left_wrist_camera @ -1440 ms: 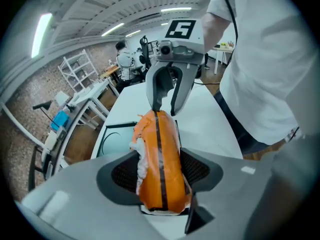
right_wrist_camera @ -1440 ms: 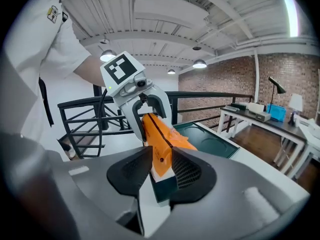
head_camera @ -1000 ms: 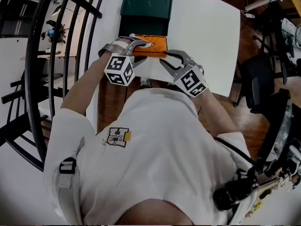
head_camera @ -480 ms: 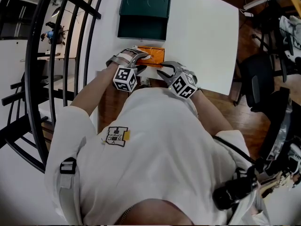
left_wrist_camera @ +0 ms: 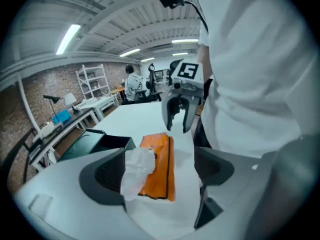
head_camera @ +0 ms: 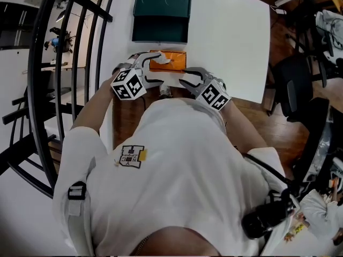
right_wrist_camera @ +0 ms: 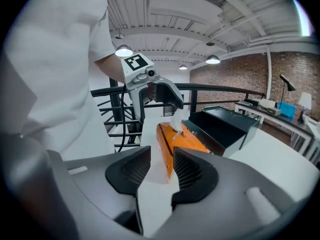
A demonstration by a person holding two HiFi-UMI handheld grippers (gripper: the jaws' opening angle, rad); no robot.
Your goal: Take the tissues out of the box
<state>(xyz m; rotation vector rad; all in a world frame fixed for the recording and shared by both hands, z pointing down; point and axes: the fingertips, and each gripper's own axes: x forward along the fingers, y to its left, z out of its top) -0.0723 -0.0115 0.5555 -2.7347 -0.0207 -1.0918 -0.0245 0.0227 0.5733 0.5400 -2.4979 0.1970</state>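
Observation:
An orange tissue pack (head_camera: pixel 170 61) lies flat on the white table (head_camera: pixel 230 42), just in front of a dark green open box (head_camera: pixel 161 16). A white tissue (left_wrist_camera: pixel 136 170) sticks out of the pack's top slit and leans on the inner pad of my left gripper (left_wrist_camera: pixel 160 169). That gripper's jaws are opening and stand wide around the pack's near end, not pressing it. My right gripper (right_wrist_camera: pixel 161 174) hovers at the pack's (right_wrist_camera: pixel 180 141) other end; its jaws are opening with nothing between them. In the head view the left gripper (head_camera: pixel 151 68) and right gripper (head_camera: pixel 185 77) flank the pack.
The table's near edge (head_camera: pixel 177 92) runs just under both grippers, with the person's white shirt (head_camera: pixel 177 170) close behind. A black metal railing (head_camera: pixel 64 47) stands to the left. Chairs (head_camera: pixel 297 84) and wooden floor lie to the right.
The left gripper's jaws have spread wider around the tissue and pack. Both grippers have shifted slightly toward the table's near edge; the pack stays in place.

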